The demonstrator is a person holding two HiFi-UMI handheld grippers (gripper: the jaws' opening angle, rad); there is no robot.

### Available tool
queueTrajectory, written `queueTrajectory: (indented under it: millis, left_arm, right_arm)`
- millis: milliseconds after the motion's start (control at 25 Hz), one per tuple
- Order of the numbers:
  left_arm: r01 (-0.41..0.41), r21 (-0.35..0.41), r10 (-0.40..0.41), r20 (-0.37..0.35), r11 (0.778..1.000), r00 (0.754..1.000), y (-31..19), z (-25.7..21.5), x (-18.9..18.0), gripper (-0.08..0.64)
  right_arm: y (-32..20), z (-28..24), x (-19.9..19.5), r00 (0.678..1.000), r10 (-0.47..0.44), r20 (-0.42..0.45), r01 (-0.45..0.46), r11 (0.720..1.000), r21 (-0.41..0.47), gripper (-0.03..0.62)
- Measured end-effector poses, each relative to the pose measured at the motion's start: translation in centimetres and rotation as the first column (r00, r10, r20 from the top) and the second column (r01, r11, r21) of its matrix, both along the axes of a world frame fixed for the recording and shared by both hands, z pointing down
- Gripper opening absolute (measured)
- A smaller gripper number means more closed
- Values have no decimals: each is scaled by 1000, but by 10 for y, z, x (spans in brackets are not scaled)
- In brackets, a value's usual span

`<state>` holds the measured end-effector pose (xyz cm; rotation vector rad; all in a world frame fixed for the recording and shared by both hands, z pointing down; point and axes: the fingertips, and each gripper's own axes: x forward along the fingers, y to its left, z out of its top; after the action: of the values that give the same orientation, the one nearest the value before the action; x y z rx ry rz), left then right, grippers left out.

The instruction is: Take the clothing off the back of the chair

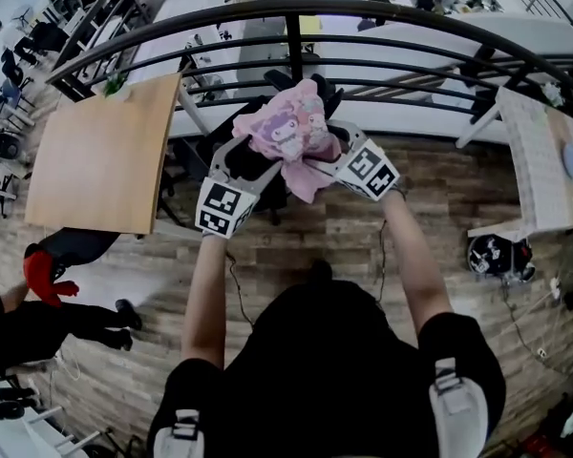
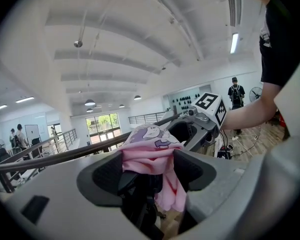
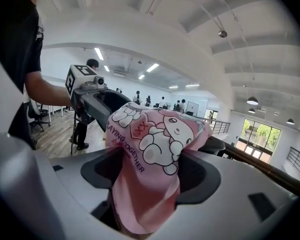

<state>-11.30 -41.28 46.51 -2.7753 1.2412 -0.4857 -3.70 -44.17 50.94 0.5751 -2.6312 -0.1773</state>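
Note:
A pink garment (image 1: pixel 291 136) printed with cartoon characters is bunched over the top of a black office chair (image 1: pixel 267 184) just in front of the railing. My left gripper (image 1: pixel 253 156) reaches it from the left and my right gripper (image 1: pixel 329 149) from the right. In the left gripper view the jaws (image 2: pixel 149 171) stand wide apart, with the pink cloth (image 2: pixel 147 149) and the chair's black mesh (image 2: pixel 140 196) between them. In the right gripper view the cloth (image 3: pixel 150 144) fills the gap between the pads, and that gripper (image 3: pixel 150 176) is shut on it.
A dark curved railing (image 1: pixel 286 12) runs right behind the chair, with a drop to a lower floor beyond. A wooden table (image 1: pixel 100 151) stands at the left and a white table (image 1: pixel 544 160) at the right. A black device with cables (image 1: pixel 497 256) lies on the wood floor.

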Motion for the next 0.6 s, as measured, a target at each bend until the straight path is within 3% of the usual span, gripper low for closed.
queueTrajectory:
  millis: [320,480,600]
  left_arm:
    - [39,5,-40,20,999,999,-3,-2,7,278]
    - [22,14,-22,-11,1000,1000,-2,-4,12,216]
    - [19,34,-20,13,999,1000,-2,-5,18,194]
  right_arm:
    - [8,-12,-7,995,-97,25,97,995,3,201]
    - [13,-12,-15,990,-134,44,134,991,-7,178]
    - [16,-13,-19,988,-150,39,150,989,11,146]
